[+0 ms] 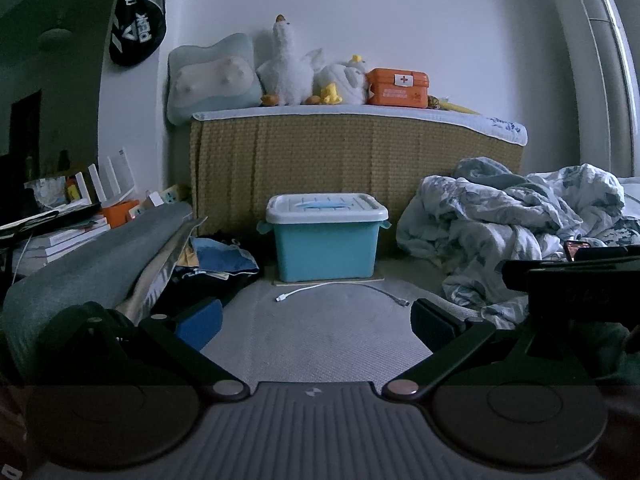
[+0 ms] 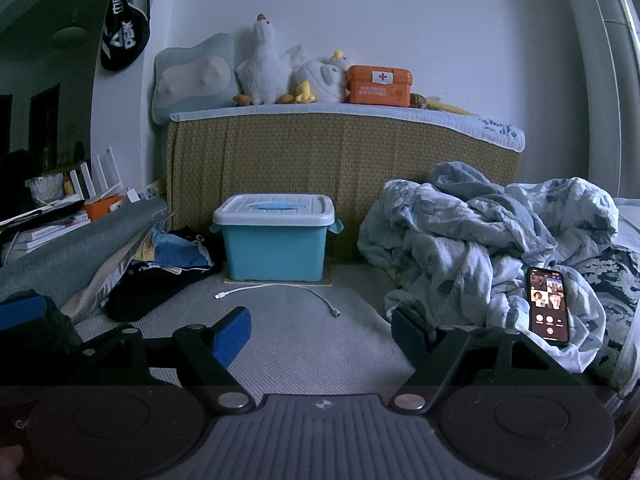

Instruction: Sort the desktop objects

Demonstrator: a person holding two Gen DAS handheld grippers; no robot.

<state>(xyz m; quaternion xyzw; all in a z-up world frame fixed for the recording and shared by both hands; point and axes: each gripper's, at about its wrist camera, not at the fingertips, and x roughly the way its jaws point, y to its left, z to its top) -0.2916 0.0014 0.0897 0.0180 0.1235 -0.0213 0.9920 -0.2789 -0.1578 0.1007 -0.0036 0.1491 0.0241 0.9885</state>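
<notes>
Now both the left gripper [image 1: 316, 320] and right gripper [image 2: 320, 330] gape empty at lower frame, white charging cable [image 2: 276, 292] and teal storage box [image 2: 274, 238] at centre.

Black bag [image 1: 138, 12], hanging on the wall up and left of the orange box [image 1: 397, 87]: white lettering "PEAK" beside a triangular logo, with further white characters too small to read. Orange box, on the ledge: a red cross on a white label on its front, above a line of dark print that cannot be made out. White cloth [image 2: 500, 130], right of the orange box: blue handwritten marks, illegible. Phone [image 2: 549, 305], well below the box: lit screen, nothing readable.
</notes>
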